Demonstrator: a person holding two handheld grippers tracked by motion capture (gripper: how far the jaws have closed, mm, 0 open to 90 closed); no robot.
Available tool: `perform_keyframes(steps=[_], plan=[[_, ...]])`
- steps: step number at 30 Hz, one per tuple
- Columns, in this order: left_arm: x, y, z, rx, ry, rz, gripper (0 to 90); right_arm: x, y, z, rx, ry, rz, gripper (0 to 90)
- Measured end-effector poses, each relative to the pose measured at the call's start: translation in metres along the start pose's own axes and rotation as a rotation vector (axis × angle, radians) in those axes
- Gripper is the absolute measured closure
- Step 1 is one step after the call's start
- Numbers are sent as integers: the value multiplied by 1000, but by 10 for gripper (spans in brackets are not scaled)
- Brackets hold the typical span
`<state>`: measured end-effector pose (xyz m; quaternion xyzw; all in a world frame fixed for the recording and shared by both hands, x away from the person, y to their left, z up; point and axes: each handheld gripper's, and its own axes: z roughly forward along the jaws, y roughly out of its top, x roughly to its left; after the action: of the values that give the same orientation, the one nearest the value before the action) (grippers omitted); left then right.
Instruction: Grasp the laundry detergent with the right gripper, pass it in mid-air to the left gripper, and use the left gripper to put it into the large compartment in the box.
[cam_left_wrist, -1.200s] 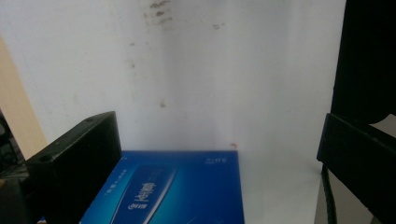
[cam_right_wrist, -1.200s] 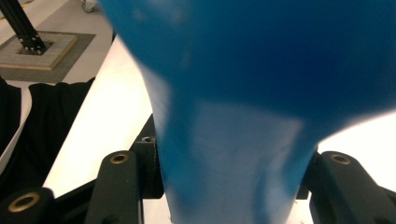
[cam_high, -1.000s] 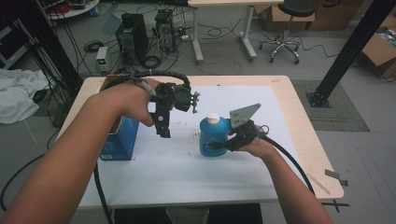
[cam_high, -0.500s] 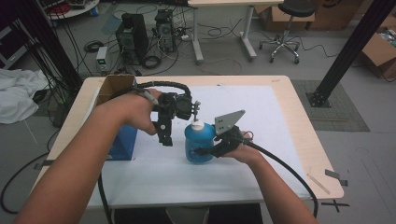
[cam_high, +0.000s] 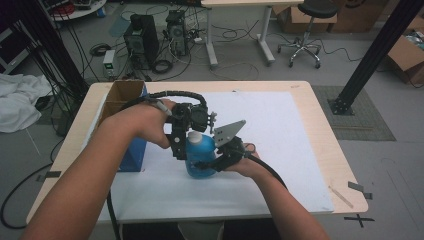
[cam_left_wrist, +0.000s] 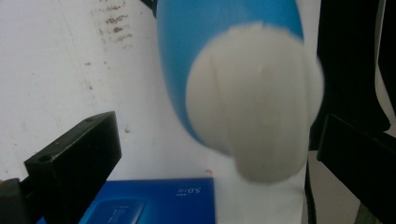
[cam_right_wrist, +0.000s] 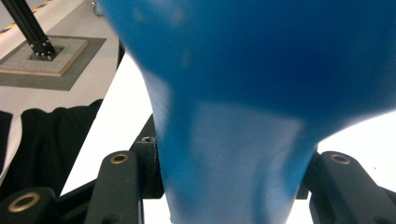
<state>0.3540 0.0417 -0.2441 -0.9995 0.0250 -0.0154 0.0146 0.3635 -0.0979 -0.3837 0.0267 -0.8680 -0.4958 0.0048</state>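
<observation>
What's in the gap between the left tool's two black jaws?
In the left gripper view, the blue bottle's white cap sits between the left tool's open jaws, not yet pinched. The right tool holds the bottle's body.

bottle (cam_high: 200, 156): 1 | box (cam_high: 131, 131): 1 | claws: 2 | mat (cam_high: 280, 150): 1

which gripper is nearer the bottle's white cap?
Left. The left gripper has its jaws open either side of the white cap, not yet touching. The right gripper is lower, clamped on the blue bottle body.
</observation>
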Motion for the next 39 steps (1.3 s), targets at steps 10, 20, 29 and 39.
perform_keyframes(steps=[10, 20, 29, 39], plan=[[-4, -1, 6, -1, -4, -5, 1, 1, 7, 18, -23, 12, 18, 468], [-6, 0, 13, 5, -23, -29, 3, 2, 12, 24, -34, 11, 16, 467], [-7, -3, 15, 11, -23, -63, 6, 1, 13, 27, -35, 15, 19, 466], [-8, -3, 18, 14, 2, -70, 40, 2, 16, 30, -40, 24, 15, 466]])
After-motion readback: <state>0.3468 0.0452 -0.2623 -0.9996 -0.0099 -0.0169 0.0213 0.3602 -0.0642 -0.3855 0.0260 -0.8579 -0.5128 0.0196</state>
